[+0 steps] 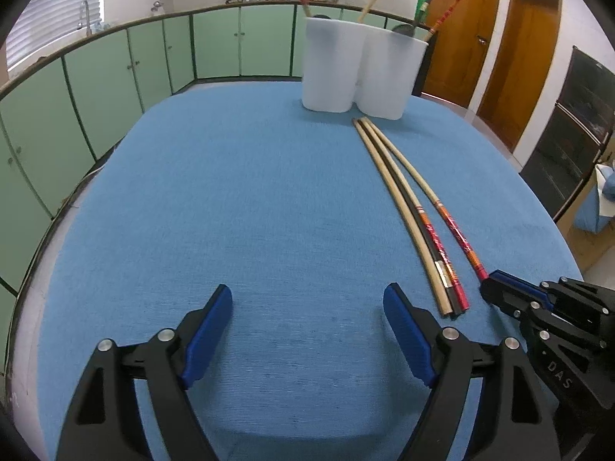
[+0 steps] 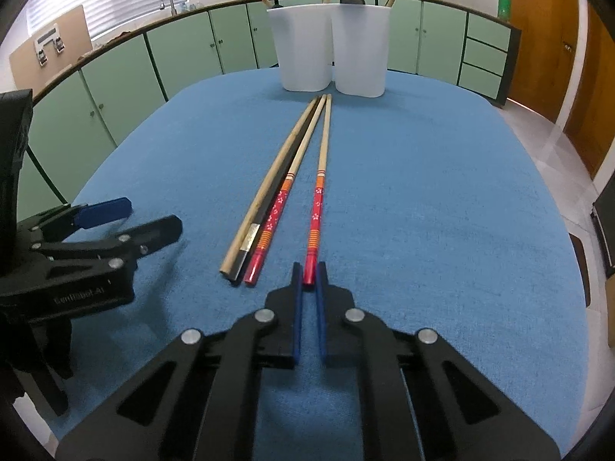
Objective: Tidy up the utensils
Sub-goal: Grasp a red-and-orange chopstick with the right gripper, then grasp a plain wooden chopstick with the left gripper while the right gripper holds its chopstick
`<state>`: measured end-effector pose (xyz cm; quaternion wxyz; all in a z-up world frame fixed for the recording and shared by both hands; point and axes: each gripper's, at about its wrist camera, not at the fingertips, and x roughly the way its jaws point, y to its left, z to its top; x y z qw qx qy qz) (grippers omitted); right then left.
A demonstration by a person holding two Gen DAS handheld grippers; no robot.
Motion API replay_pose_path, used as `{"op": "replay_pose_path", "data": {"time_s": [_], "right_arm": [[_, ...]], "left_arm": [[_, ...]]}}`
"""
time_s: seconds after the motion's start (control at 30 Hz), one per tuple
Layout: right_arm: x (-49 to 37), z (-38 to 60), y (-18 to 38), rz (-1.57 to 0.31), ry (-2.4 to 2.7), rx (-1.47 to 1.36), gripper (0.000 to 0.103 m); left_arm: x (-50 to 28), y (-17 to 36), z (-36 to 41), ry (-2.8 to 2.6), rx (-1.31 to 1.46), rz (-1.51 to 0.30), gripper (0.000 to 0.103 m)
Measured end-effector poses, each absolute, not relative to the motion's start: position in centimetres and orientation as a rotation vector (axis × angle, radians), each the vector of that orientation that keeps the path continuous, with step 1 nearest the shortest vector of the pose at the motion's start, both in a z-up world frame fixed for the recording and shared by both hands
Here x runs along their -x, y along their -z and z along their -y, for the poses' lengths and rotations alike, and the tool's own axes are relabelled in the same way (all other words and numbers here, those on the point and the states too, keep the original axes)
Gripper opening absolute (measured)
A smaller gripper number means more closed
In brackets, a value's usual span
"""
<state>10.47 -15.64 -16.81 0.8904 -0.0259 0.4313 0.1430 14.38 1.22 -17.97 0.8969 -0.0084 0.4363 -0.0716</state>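
Several chopsticks lie on the blue table cloth [image 2: 423, 192]. A bundle of three [image 2: 265, 207], one plain wood, one black, one red-patterned, lies left of a single red-patterned chopstick [image 2: 319, 199]. My right gripper [image 2: 309, 274] is shut on the near red end of that single chopstick, which still rests on the cloth; this shows in the left wrist view too [image 1: 486, 282]. My left gripper [image 1: 307, 307] is open and empty, left of the bundle [image 1: 415, 223]. Two white holders [image 2: 330, 50] stand at the far edge with chopsticks and a dark ladle inside.
Green cabinets and a counter with a sink [image 1: 84, 19] and pots run behind the table. Wooden doors [image 1: 499, 50] and a dark oven [image 1: 569, 134] are to the right. My left gripper shows at the left of the right wrist view [image 2: 115, 223].
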Motion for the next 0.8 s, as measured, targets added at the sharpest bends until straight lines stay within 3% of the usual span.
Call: {"op": "replay_pose_path", "data": {"time_s": [0.43, 0.8], "right_arm": [[-10.2, 19.8, 17.0, -0.896, -0.213, 0.003, 0.005], [-10.3, 20.1, 17.2, -0.894, -0.216, -0.008, 0.005]], "left_arm": [[-13.8, 18.2, 3.3, 0.237, -0.04, -0.911, 0.081], [-14.1, 18.2, 2.4, 0.165, -0.055, -0.913, 0.084]]}}
